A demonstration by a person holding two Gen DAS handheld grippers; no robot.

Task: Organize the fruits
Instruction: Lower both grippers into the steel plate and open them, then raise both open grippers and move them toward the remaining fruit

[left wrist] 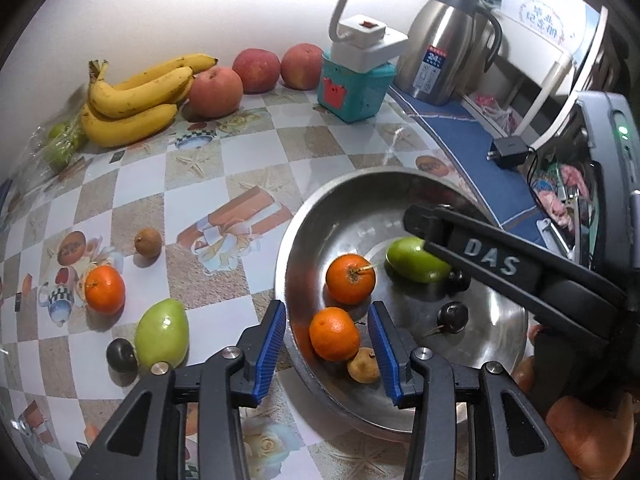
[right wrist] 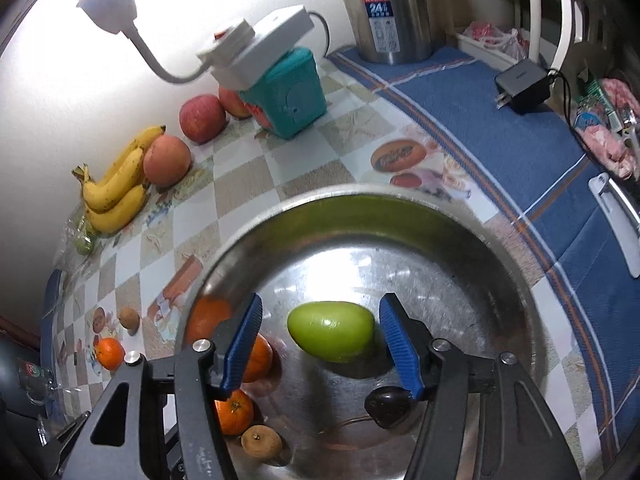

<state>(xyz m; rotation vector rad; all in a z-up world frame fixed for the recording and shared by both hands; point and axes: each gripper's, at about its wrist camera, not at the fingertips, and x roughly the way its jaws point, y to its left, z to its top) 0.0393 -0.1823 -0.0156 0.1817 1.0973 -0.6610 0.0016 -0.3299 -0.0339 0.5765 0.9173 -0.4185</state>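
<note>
The left gripper (left wrist: 327, 334) was wide open, with its blue fingers on each side of a small orange (left wrist: 334, 333) near the front rim of the metal bowl (left wrist: 320, 208). The right gripper (right wrist: 320, 344) was wide open too, and a green fruit (right wrist: 331, 330) lay between its fingers without touching them. Both fruits looked light, round and smooth, so they would probably roll on the shiny bowl. A soft squeeze across the fat middle seemed best, because a hard one could bruise them. More fruit waited on the table (left wrist: 248, 152): another orange (left wrist: 105, 289), another green fruit (left wrist: 161, 333), a dark plum (left wrist: 121, 355) and a little brown fruit (left wrist: 148, 242). The checkered cloth looked slick. Bananas (left wrist: 132, 100), apples (left wrist: 216, 92), a lamp (left wrist: 360, 40) and a steel jug (left wrist: 448, 48) stood along the white wall.
</note>
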